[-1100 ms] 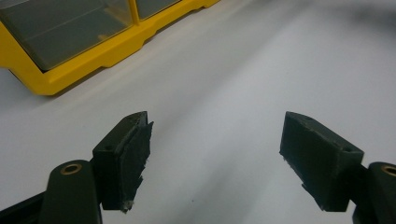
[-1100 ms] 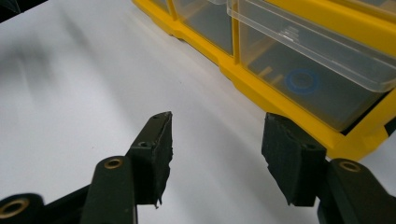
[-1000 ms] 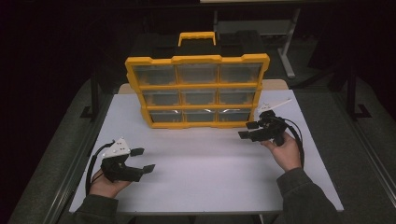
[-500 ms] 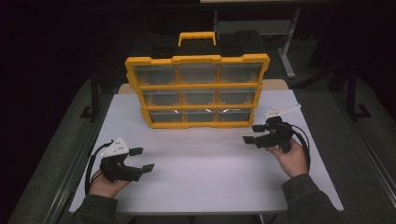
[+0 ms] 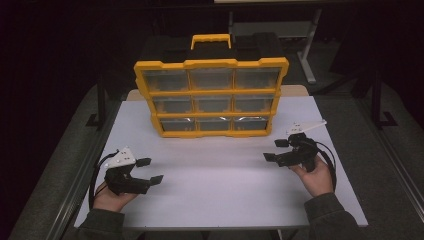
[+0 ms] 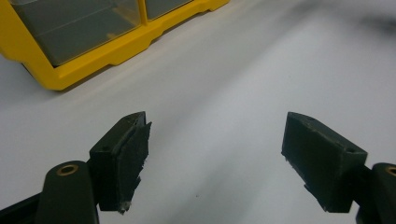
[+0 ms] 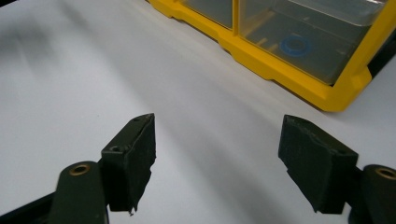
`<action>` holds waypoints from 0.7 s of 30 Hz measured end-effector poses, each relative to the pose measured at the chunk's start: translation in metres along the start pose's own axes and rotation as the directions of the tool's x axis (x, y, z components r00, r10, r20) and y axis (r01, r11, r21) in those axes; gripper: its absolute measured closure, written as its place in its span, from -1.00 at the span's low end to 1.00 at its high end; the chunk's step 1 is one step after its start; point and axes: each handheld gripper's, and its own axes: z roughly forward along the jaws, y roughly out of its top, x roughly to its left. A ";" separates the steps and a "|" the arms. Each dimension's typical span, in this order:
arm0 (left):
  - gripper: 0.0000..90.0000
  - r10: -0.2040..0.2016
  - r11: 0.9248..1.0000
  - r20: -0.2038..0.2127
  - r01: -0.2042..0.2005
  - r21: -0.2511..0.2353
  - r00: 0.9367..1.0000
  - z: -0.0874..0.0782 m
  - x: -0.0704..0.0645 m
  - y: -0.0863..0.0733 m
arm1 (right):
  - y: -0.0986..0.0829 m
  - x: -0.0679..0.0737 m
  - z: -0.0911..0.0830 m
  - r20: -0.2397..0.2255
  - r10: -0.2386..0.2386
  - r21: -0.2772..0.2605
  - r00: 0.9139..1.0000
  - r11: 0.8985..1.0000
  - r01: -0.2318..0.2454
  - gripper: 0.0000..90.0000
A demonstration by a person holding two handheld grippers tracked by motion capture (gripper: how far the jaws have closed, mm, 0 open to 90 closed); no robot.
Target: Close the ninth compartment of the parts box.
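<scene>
A yellow organiser case (image 5: 212,97) with a black body and yellow handle stands upright at the back of the white table (image 5: 220,180), its clear drawers facing me. My left gripper (image 5: 150,170) rests open at the front left, nothing between its jaws. My right gripper (image 5: 275,150) is open at the right, below the case's lower right corner. In the right gripper view the case (image 7: 299,60) is close ahead, and a blue ring (image 7: 295,45) lies inside its lower right drawer. The left gripper view shows the case's lower left corner (image 6: 93,51) beyond the open jaws.
A hand and dark sleeve hold each gripper from the table's near edge. Dark floor and black frame legs surround the table. A grey stand (image 5: 280,30) sits behind the case. White tabletop spreads between the two grippers.
My right gripper has drawn back from the case toward the near right and come lower over the table. The left gripper has stayed put.
</scene>
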 end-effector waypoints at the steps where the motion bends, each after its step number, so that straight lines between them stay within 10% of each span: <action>1: -0.50 -0.003 1.000 -0.001 0.003 -0.004 1.000 0.000 0.000 0.000 | -0.001 -0.001 0.000 0.001 -0.004 -0.003 1.000 1.000 0.004 -0.44; 21: -0.55 0.002 1.000 0.011 -0.002 0.029 1.000 0.000 -0.004 -0.007 | -0.021 0.002 -0.012 0.021 0.028 -0.039 0.999 0.999 -0.028 -0.53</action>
